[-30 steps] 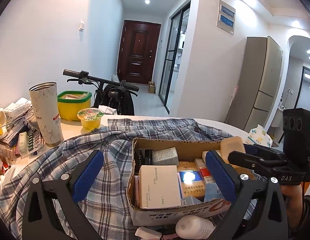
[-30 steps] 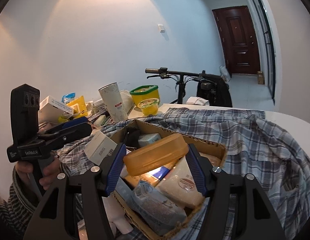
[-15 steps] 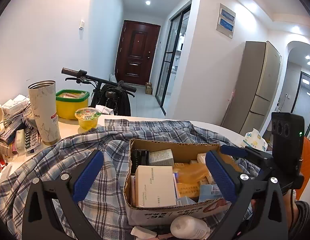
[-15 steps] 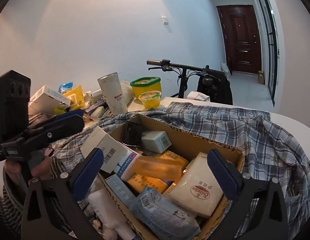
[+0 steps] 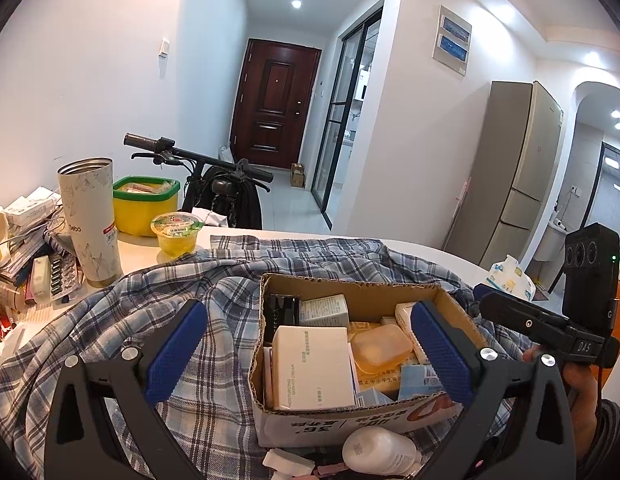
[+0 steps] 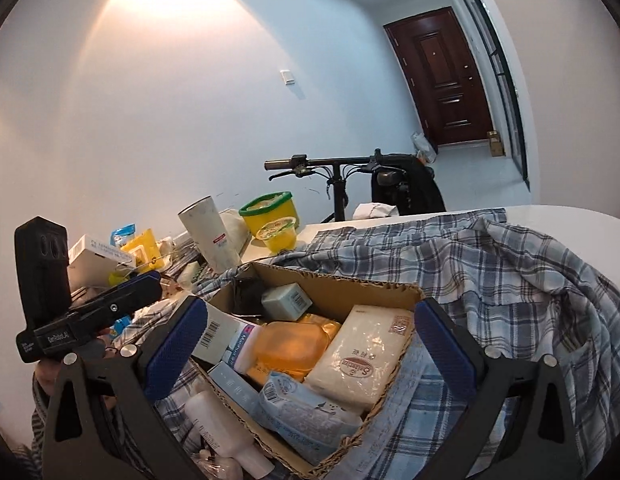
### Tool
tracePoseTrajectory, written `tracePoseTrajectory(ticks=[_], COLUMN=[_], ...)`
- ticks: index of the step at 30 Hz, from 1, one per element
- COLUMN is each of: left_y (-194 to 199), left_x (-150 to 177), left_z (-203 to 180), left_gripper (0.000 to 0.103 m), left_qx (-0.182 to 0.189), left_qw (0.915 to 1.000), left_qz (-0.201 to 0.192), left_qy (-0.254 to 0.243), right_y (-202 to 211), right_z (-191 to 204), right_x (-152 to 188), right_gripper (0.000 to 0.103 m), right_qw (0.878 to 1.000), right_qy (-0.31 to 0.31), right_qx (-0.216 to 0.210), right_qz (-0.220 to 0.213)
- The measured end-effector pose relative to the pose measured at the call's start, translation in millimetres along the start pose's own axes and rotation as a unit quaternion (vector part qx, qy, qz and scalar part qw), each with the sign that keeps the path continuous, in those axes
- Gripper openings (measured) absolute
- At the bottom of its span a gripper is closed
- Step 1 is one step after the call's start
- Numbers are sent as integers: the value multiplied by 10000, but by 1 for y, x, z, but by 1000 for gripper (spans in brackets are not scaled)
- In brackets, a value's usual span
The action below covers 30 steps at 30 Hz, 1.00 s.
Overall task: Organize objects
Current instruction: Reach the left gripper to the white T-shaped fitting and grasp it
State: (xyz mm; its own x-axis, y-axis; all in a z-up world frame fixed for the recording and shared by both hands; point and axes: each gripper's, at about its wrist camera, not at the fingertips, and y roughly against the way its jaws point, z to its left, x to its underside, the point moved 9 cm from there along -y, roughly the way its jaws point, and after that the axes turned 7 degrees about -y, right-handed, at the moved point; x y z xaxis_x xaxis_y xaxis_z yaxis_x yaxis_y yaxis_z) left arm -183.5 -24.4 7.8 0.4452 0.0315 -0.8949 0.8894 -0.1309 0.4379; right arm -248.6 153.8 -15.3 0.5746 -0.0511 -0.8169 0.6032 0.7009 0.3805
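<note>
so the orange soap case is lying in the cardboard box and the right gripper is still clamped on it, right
Not quite. The orange soap case does lie in the cardboard box, but the right gripper is not clamped on it: the right wrist view shows its fingers spread wide, clear of it.

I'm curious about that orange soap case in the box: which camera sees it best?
The right wrist view: the orange soap case lies large and central there. The left wrist view shows it smaller, among boxes.

packed cardboard box (image 6: 338,284), open above, tumbler (image 5: 89,216) beside
</note>
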Motion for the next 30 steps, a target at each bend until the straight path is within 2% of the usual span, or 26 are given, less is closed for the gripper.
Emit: tracePoseTrajectory(ticks=[10,14,16,18,22,27,30], left_y=[4,13,17,17,11,8,-6], left_x=[3,2,6,17,56,84,99], left_z=[0,2,2,3,2,0,0], left_gripper=[103,103,103,103,103,103,103], left_qx=[-47,-483,-514,-267,388,882,728], left_qw=[9999,9948,9916,9908,9858,9780,9709], left_qz=[8,-14,33,214,987,1545,1947], left_qy=[-125,-896,-1190,-1313,-1299,-1092,-1186], right_y=[4,5,7,8,11,12,12], right_z=[19,20,18,17,14,14,15], right_x=[-1,1,0,-1,-3,-2,-1], right_gripper=[103,103,103,103,103,103,103], right_qw=[9986,9981,9984,9987,9990,9989,9989], right_qy=[508,581,533,466,392,406,436], right_qx=[80,120,92,60,55,62,75], right_qz=[-159,-165,-172,-187,-223,-219,-179])
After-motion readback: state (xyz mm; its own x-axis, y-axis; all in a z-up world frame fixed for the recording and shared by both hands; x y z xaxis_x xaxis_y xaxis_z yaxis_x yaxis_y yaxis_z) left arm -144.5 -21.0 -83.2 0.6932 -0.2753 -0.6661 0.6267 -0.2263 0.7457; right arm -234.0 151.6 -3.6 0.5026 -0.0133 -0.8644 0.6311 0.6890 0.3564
